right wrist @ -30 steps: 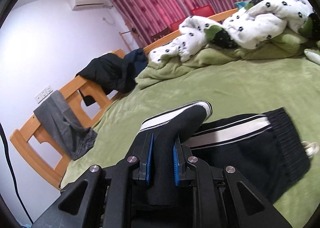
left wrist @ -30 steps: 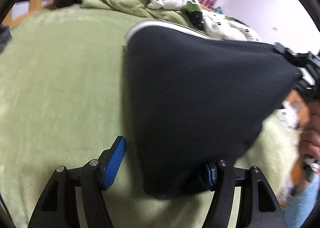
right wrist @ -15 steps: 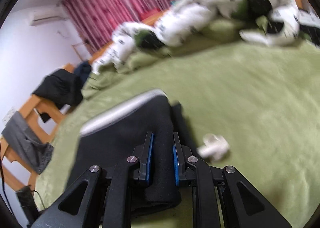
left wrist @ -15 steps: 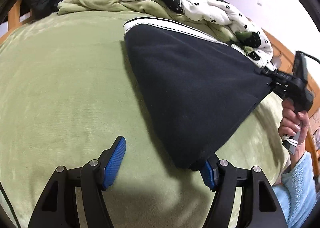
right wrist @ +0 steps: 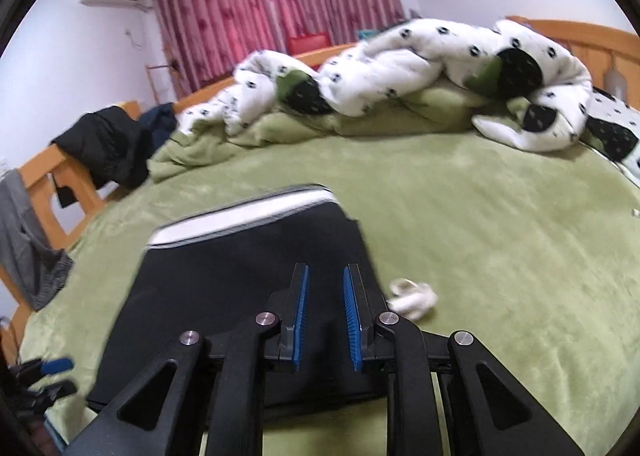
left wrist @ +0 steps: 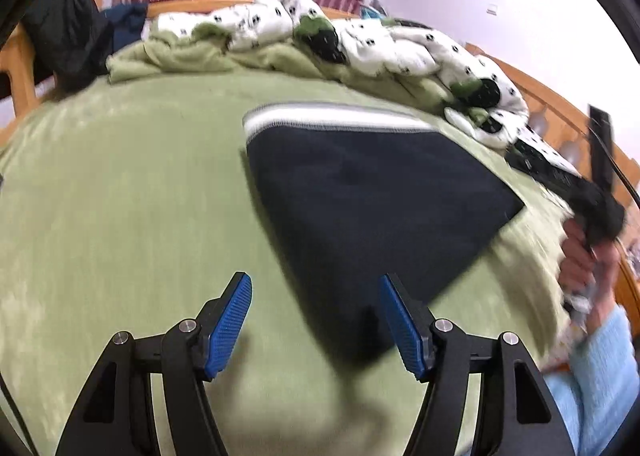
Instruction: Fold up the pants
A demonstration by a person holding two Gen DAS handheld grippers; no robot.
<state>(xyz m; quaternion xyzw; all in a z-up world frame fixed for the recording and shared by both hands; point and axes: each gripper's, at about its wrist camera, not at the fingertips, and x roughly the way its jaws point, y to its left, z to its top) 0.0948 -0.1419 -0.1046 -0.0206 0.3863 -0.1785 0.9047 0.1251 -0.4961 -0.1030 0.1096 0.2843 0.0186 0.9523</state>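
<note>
The folded pants (left wrist: pixel 360 207) can be pulled out of square from here. The cloth is seen in the narrow gap of the right gripper (right wrist: pixel 327 270), whose jaws are opening with no pad visibly pressing on it. If the gripper is drawn back too soon, the top layer may be dragged with it. The near corner could also be snagged by a pad (left wrist: pixel 400 320) of the left gripper (left wrist: pixel 314 282). Its jaws are set wide and closing slightly, and nothing is held.

The pants are laid flat on the green bed (left wrist: pixel 120 195), right of centre in the left view. Their lower corner is placed just beside that pad. In the right view they are spread below and to the left of the fingers. A white drawstring (right wrist: pixel 412 298) is left loose at lower right.
</note>
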